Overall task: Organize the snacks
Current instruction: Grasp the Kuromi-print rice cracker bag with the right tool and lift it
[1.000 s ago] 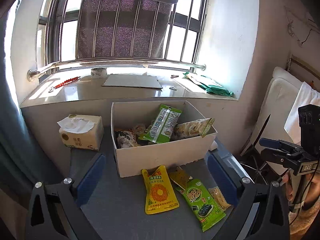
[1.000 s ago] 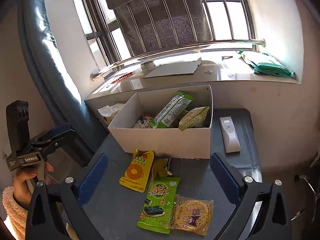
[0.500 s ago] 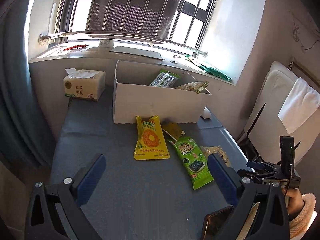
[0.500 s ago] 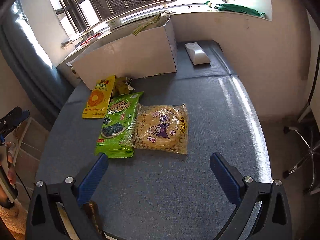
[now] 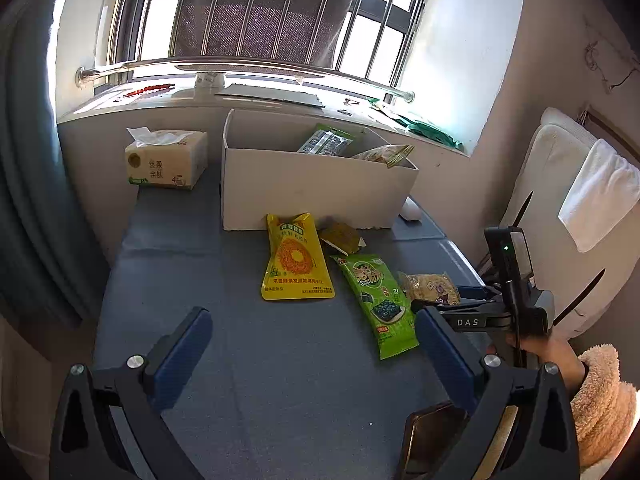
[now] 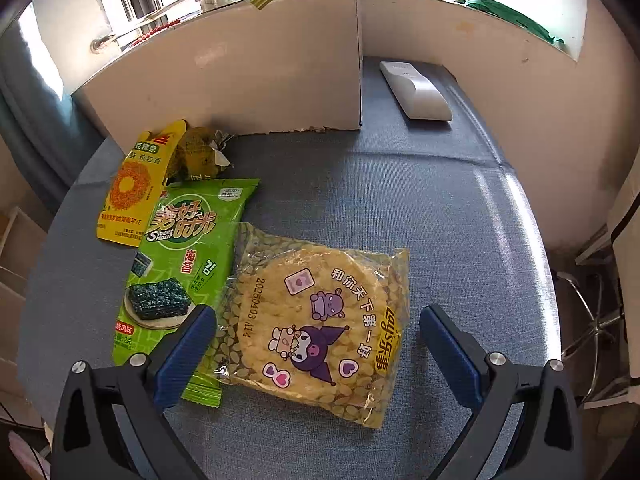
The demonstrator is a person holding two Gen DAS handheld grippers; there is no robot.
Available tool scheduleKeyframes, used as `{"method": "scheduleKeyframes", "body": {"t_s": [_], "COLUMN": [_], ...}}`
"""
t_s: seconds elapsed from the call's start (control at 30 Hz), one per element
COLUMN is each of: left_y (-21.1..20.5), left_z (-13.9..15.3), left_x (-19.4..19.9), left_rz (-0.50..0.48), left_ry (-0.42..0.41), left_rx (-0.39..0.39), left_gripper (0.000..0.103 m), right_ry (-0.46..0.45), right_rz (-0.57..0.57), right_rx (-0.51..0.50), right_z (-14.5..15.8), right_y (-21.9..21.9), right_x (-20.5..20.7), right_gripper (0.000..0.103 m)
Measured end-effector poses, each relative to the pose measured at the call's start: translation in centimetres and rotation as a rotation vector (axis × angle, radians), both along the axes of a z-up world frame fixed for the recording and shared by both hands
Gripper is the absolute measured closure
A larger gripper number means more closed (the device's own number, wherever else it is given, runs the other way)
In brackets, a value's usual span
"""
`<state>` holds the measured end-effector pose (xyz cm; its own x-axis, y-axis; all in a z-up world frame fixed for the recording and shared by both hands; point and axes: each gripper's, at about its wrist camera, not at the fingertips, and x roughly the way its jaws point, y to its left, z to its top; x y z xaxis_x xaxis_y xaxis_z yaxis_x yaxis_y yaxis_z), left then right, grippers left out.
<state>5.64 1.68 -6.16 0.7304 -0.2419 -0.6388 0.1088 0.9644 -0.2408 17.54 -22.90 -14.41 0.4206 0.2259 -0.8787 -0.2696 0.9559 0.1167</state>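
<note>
The right gripper (image 6: 318,342) is spread wide and empty; we find the rice-cracker pack (image 6: 316,324) flat directly between its fingers, near the bench (image 6: 400,184) front edge. The left gripper (image 5: 312,350), equally wide, is farther.

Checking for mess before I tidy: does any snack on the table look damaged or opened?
Yes. The small olive-yellow packet beside the yellow pouch, near the white box, looks crumpled and torn, with ragged edges. The other packets lie flat and look sealed.
</note>
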Motion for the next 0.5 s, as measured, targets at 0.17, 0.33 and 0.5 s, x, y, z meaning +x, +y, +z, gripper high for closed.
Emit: {"method": "scheduleKeyframes", "body": {"t_s": [0.17, 0.33, 0.5], "left_y": [-0.4, -1.1, -1.7], "left_z": [-0.6, -1.0, -2.5], "left_x": [0.2, 1.2, 4.6], "left_rz": [-0.014, -0.029, -0.038], "left_ry": [0.012, 0.023, 0.071], "left_rx": [0.016, 0.042, 0.101], "left_gripper": [0.000, 0.000, 0.000], "right_ry": [-0.030, -0.026, -0.079], "right_rz": [-0.001, 0.024, 0.002], "right_rx": [0.014, 0.039, 0.061], "right_z": [0.3, 0.6, 3.1], "right_y": [-0.8, -1.6, -3.1], "right_x": [-0.2, -0.9, -1.9], "right_gripper": [0.027, 0.030, 0.086]}}
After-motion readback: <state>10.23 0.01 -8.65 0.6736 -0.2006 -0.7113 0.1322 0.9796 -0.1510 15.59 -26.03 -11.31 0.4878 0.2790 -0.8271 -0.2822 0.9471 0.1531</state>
